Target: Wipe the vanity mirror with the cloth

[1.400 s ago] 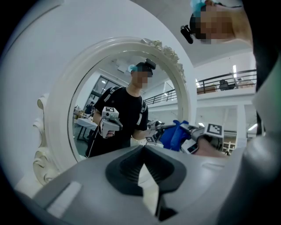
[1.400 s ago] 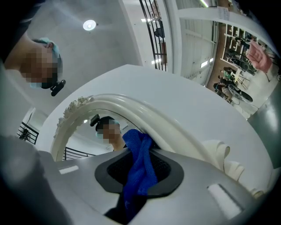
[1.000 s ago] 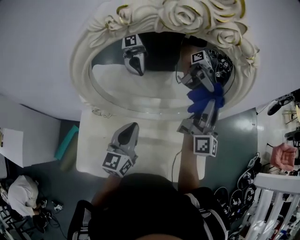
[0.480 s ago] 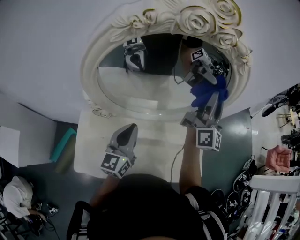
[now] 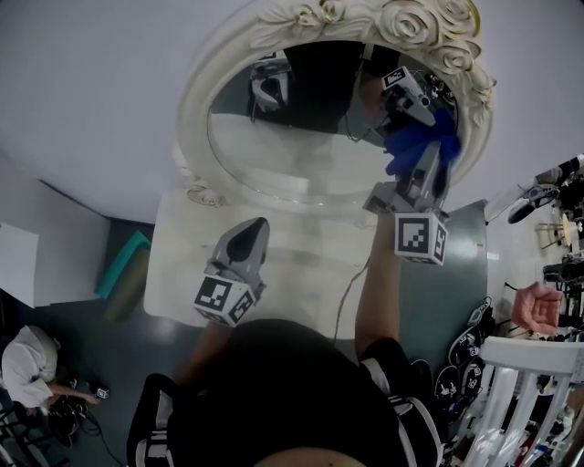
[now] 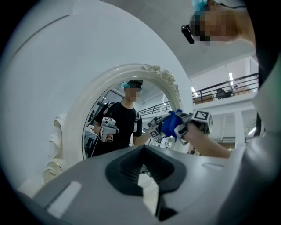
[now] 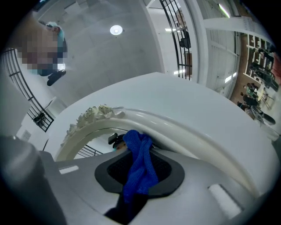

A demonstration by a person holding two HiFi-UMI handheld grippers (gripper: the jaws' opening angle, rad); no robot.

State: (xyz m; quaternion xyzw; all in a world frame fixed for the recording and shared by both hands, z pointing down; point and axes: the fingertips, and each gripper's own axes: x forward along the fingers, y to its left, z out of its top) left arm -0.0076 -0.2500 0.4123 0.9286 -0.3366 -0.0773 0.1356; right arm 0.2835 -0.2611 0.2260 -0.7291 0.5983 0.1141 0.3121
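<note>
The frame (image 5: pixel 193 119) hems my right gripper (image 5: pixel 422 162) and its cloth (image 5: pixel 415 141) on the right; leftward the glass (image 5: pixel 292 150) lies open. My left gripper (image 5: pixel 254 228) hangs over bare bench (image 5: pixel 301 264).

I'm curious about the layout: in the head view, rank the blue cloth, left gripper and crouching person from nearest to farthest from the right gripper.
1. Blue cloth: clamped by the right gripper.
2. Left gripper: leftward, over the table.
3. Crouching person: floor, far lower left.

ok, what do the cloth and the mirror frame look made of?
Cloth: blue, matte, soft textile, likely knit or microfibre; ribbed weave and limp folds show. Mirror frame: cream, smooth semi-gloss, moulded roses with gold touches; could be resin, plaster or painted wood, can't tell.
</note>
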